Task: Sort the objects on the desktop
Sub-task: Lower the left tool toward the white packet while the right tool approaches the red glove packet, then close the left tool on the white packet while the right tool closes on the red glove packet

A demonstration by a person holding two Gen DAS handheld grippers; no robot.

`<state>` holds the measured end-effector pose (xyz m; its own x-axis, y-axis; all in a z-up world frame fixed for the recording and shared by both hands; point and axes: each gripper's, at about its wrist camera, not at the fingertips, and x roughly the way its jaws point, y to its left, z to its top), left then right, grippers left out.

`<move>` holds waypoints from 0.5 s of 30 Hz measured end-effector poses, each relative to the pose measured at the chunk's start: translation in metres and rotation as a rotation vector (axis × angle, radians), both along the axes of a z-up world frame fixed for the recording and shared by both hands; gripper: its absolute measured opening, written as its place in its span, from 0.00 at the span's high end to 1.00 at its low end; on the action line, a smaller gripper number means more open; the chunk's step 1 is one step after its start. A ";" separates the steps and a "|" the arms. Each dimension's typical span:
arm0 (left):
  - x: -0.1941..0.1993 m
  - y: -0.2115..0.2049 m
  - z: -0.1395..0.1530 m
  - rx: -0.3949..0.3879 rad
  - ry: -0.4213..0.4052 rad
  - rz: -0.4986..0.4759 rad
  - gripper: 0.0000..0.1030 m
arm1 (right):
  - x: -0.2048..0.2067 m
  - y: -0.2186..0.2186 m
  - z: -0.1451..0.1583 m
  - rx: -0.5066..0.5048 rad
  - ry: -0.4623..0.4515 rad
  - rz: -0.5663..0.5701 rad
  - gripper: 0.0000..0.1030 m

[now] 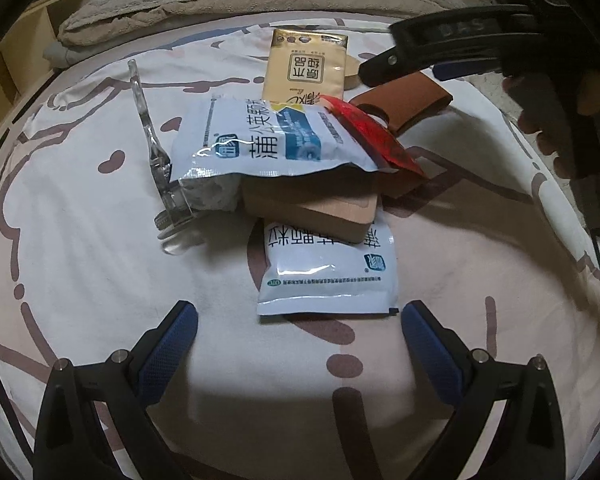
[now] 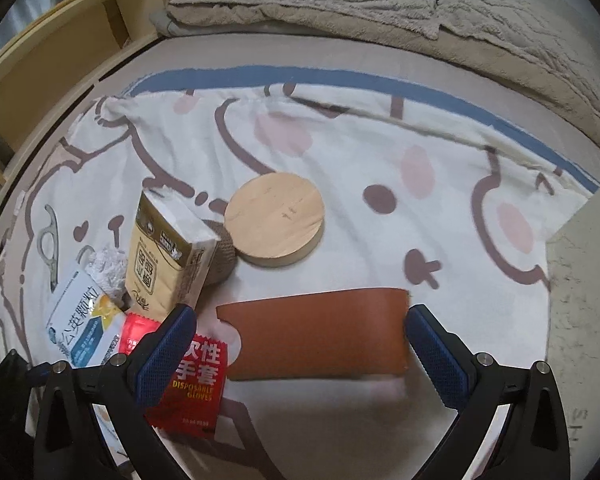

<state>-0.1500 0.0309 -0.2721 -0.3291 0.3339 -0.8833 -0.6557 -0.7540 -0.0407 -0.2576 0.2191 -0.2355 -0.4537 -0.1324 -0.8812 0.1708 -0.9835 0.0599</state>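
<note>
Right gripper (image 2: 300,332) held low, fingers spread wide either side of the brown leather sleeve (image 2: 320,334) (flat, notched at its left end), not grasping. Left gripper (image 1: 299,330) likewise released, just near of a white sachet (image 1: 328,276) on the printed bedsheet (image 1: 80,240).

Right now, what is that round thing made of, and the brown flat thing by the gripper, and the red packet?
The round disc looks like pale, unvarnished wood: faint grain and a matte face. The brown sleeve seems to be leather or an imitation, smooth with a soft sheen and a cut notch; which one, I cannot tell. The red packet, printed "disposable gloves", looks like thin glossy plastic film with a crimped, zigzag edge.
</note>
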 end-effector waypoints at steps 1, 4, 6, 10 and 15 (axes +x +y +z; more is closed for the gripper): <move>0.000 0.000 0.000 0.000 -0.001 0.000 0.00 | 0.000 -0.002 -0.003 0.006 -0.002 0.005 0.00; -0.001 -0.001 0.001 0.000 -0.013 -0.002 0.00 | 0.004 -0.010 -0.005 0.044 0.004 0.057 0.00; -0.001 0.001 0.002 -0.002 -0.015 -0.003 0.00 | 0.009 -0.016 -0.006 0.067 0.008 0.113 0.00; -0.003 0.002 0.003 -0.002 -0.021 -0.002 0.00 | 0.022 -0.021 -0.008 0.097 0.012 0.194 0.00; -0.011 0.007 0.006 0.014 -0.042 0.024 0.00 | 0.038 -0.019 -0.008 0.064 -0.006 0.258 0.00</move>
<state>-0.1609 0.0379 -0.2657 -0.3004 0.3386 -0.8917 -0.6347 -0.7688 -0.0781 -0.2200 0.1997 -0.2431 -0.4067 -0.1869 -0.8942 0.4163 -0.9092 0.0006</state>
